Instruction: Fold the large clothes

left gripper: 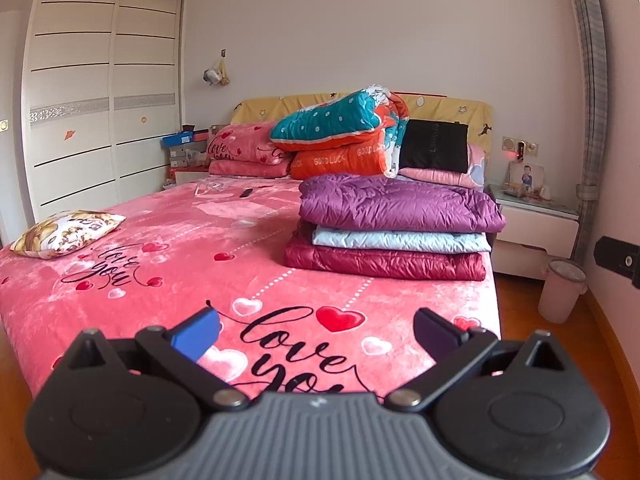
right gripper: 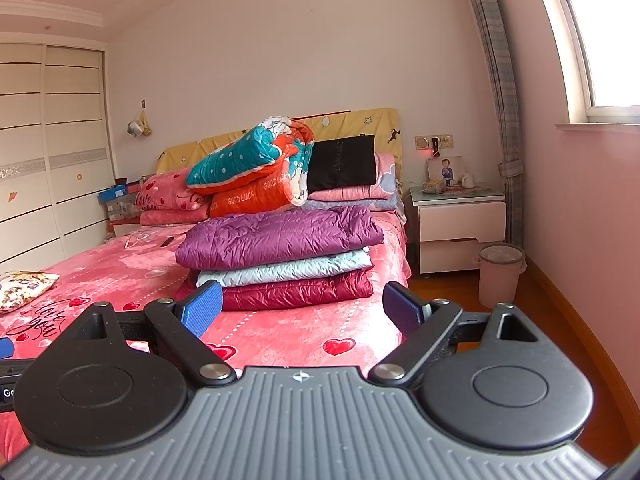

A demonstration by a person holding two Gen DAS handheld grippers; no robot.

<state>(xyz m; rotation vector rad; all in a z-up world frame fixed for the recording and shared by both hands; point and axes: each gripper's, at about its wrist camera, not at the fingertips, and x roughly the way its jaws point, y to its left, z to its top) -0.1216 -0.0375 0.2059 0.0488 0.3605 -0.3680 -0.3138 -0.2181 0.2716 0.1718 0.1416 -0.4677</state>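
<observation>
Three folded jackets (left gripper: pixel 394 228) stacked on bed (left gripper: pixel 168 248); two hand-held grippers, left (left gripper: pixel 316 330) and right (right gripper: pixel 303 308), agape.

Left gripper (left gripper: pixel 316 330) gapes over bed (left gripper: pixel 168 240); three folded coats (left gripper: pixel 392 232), seemingly.

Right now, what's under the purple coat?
Under the purple coat lie a light blue coat and a dark red coat. Their covered middles are hidden.

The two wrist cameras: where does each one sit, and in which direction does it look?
Left wrist: sits on the left gripper, open, above the foot of the bed, facing the headboard.
Right wrist: sits on the right gripper, open, nearer the bed's window side, facing the same way.
Both show the folded stack: purple jacket on top.
</observation>
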